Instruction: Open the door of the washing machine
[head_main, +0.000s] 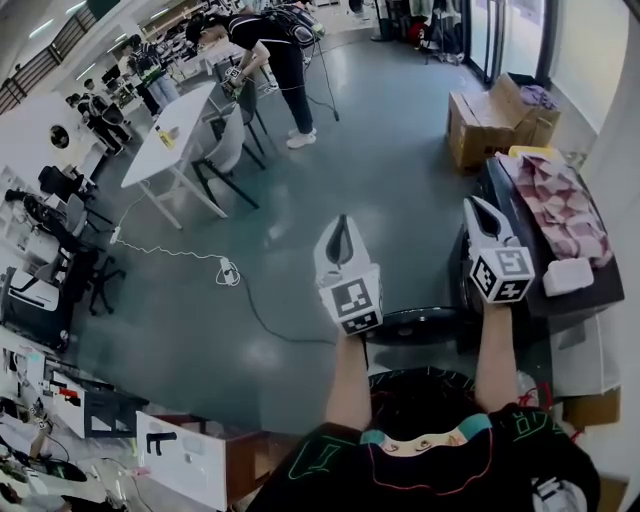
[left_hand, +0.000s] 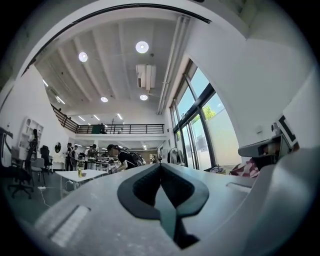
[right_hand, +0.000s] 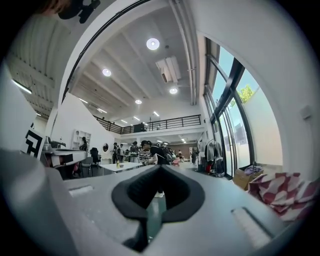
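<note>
The washing machine (head_main: 497, 182) stands at the right of the head view, with a dark top and a red-and-white checked cloth (head_main: 556, 206) lying on it. A dark round rim (head_main: 420, 325), seemingly its door, shows low at its front; I cannot tell whether it is ajar. My left gripper (head_main: 341, 222) is held up over the floor, left of the machine, shut and empty. My right gripper (head_main: 476, 206) is raised beside the machine's front edge, also shut with nothing in it. Both gripper views look level across the room: the left gripper (left_hand: 160, 167), the right gripper (right_hand: 160, 170), the checked cloth (right_hand: 282, 192).
A white pad (head_main: 570, 275) lies on the machine's top. An open cardboard box (head_main: 490, 120) stands beyond it. A white table (head_main: 185, 125) with chairs and a bent-over person (head_main: 265, 40) are far off. A cable with a power strip (head_main: 228, 270) crosses the floor at left.
</note>
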